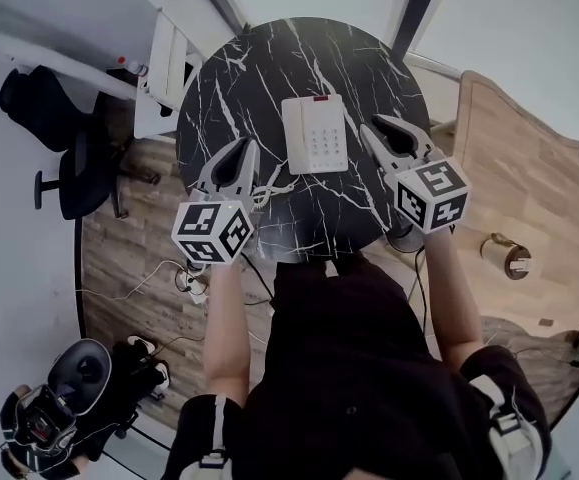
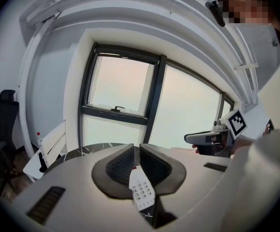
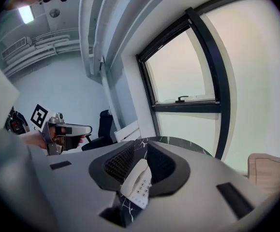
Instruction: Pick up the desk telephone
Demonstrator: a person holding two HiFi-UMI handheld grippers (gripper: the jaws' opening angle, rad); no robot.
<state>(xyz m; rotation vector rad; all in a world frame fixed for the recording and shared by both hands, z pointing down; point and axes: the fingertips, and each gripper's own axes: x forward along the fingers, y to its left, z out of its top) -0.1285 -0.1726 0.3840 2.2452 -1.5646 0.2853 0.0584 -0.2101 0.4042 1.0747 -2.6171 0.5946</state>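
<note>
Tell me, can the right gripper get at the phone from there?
Probably yes. The right gripper hovers close by the phone, at its right edge, with nothing on the table between them. Its jaws stand only slightly apart, so they would likely need to open wider.

left gripper point(image 1: 247, 149) jaws together, right gripper point(image 1: 372, 127) jaws apart

Black short-sleeved shirt point(image 1: 359, 368); grey left gripper point(image 1: 249, 146) bears a black-and-white marker cube point(image 1: 212, 233).

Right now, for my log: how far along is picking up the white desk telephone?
Done: nothing. The white desk telephone lies flat on the black marble round table. In hand: left tool and right tool flank it, not touching. Left: grip and lift.
</note>
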